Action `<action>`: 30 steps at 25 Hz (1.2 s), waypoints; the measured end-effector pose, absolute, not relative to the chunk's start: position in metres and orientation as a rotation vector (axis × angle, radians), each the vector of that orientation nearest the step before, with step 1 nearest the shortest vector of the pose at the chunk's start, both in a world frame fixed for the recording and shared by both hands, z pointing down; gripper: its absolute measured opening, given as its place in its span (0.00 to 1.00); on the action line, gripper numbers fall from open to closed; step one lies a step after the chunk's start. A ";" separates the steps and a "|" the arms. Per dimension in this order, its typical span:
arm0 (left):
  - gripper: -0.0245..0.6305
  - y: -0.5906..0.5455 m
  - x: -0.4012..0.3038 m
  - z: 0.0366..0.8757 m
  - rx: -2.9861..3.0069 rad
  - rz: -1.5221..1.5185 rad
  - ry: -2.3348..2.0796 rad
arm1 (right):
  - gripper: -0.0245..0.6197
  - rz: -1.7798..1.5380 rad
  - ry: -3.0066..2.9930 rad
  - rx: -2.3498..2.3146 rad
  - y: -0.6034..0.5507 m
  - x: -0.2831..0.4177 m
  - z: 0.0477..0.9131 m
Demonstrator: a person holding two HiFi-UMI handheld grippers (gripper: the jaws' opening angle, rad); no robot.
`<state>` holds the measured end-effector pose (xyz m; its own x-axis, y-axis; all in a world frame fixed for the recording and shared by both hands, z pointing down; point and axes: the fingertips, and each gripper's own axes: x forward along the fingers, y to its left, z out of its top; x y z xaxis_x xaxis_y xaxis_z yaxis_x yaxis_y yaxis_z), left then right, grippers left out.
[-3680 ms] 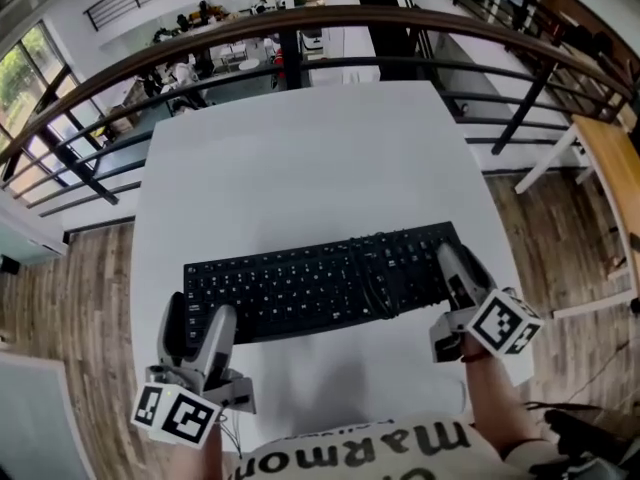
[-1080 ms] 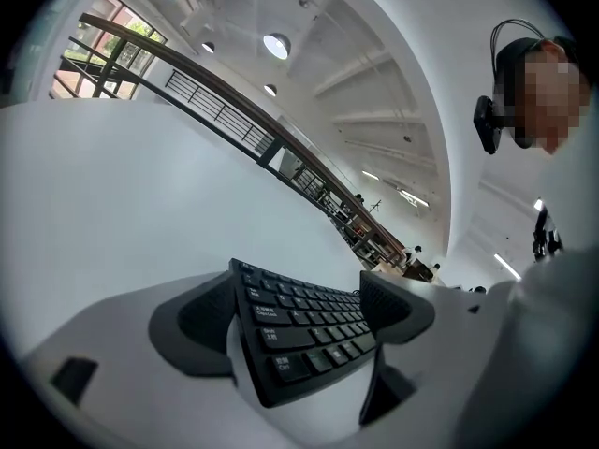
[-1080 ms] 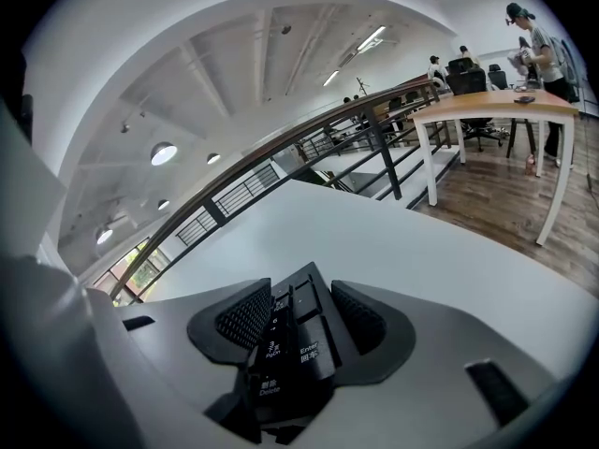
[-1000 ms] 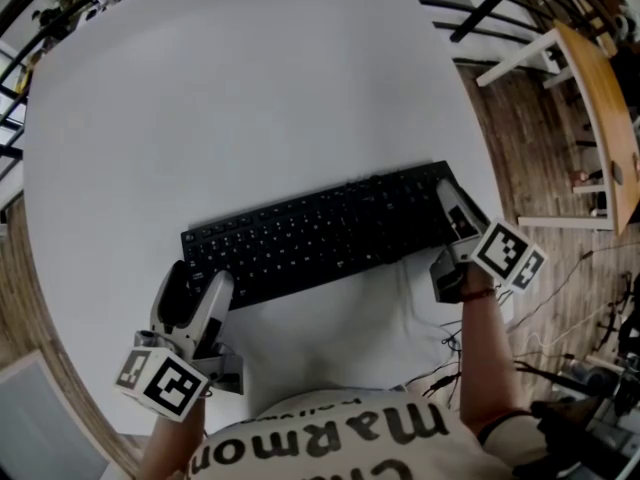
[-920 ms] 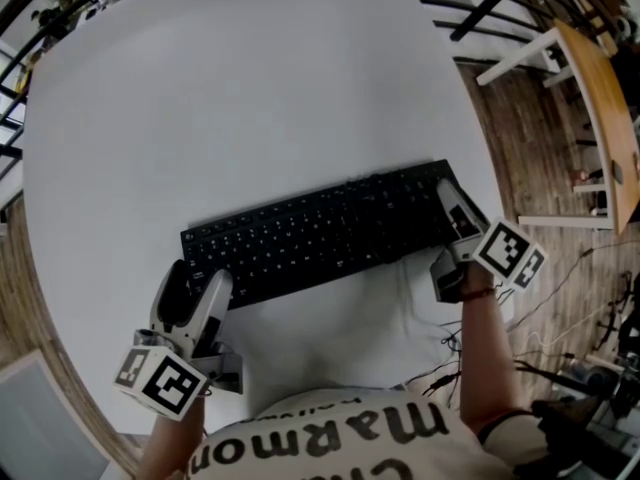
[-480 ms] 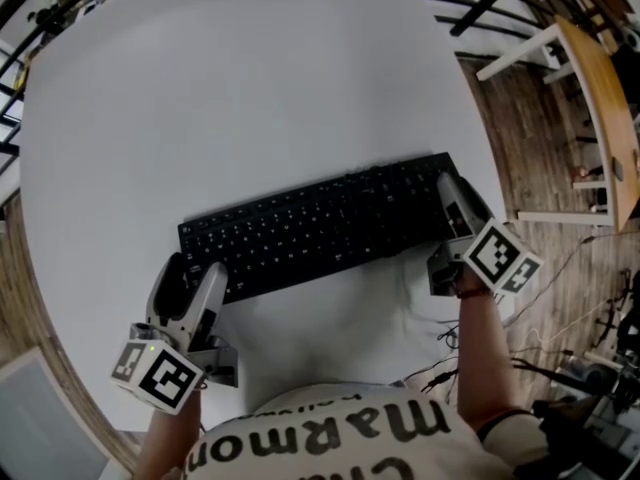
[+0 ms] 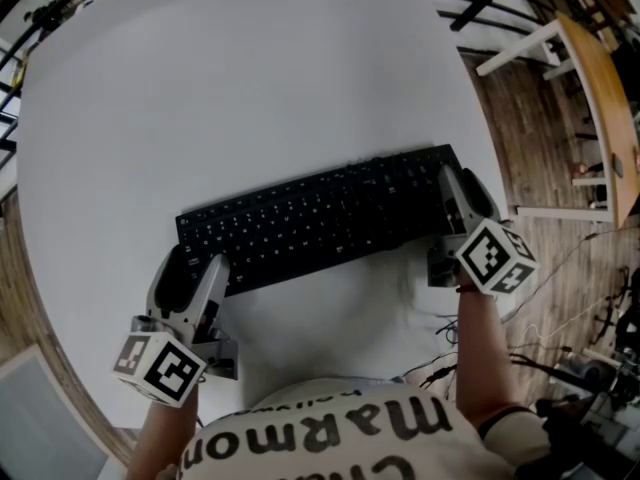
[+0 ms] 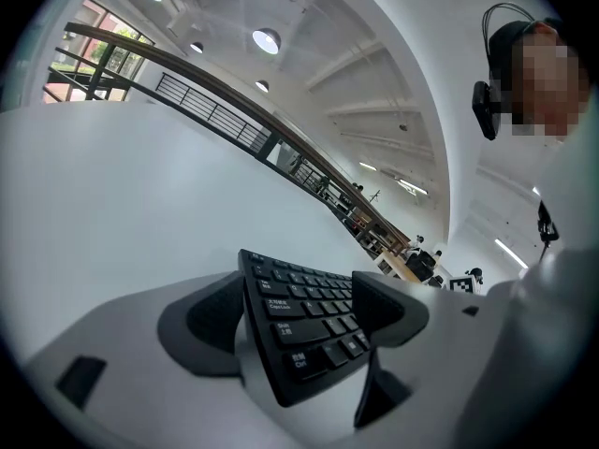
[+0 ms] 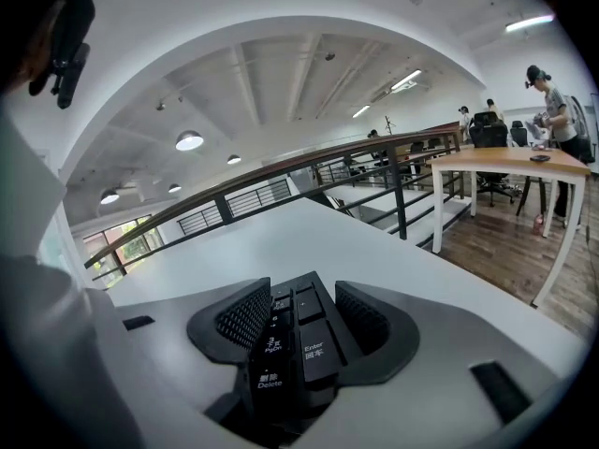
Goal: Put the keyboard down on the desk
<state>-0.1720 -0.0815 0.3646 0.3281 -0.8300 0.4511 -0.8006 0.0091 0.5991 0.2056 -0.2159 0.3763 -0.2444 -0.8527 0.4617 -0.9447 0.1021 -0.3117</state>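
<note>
Left gripper (image 7: 193, 271) is closing its jaws on the left end of the keyboard (image 7: 320, 223). In the left gripper view that end fills the gap, with one smooth dark pad (image 8: 211, 321) against its edge and the other over the keys. Right gripper (image 7: 463, 188) is clamped on the opposite end, its ribbed pads (image 9: 245, 318) tight on either side of the Enter and Delete keys. So the keyboard spans between the two of them. It lies along the near edge of the white table (image 7: 250, 78), its right end close to the table's right edge.

It's a long, flat, black board with low matte keys and white lettering. It sits slightly askew, the right end further from the person than the left. The table top is plain, smooth and matte. Each gripper is pale grey moulded plastic and carries a white cube (image 7: 160, 368) with black square markers.

From above I can't tell whether the keyboard rests on the table or hangs just over it. The jaws cover both its near corners. The person's white shirt (image 7: 330, 438), its lettering cut off at the bottom, hides part of the table's near edge.
</note>
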 end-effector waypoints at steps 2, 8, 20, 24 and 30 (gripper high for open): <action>0.59 -0.082 -0.172 0.365 1.770 -0.052 -1.448 | 0.38 0.807 -2.206 1.827 -0.215 0.206 0.376; 0.57 -0.082 -0.174 0.363 1.757 -0.068 -1.426 | 0.39 0.711 -2.199 1.840 -0.214 0.207 0.373; 0.56 -0.083 -0.178 0.361 1.739 -0.116 -1.360 | 0.40 0.509 -2.175 1.897 -0.213 0.209 0.367; 0.56 -0.083 -0.178 0.361 1.735 -0.120 -1.354 | 0.40 0.491 -2.170 1.908 -0.212 0.210 0.367; 0.55 -0.084 -0.178 0.362 1.730 -0.115 -1.358 | 0.42 0.427 -2.142 1.919 -0.212 0.211 0.365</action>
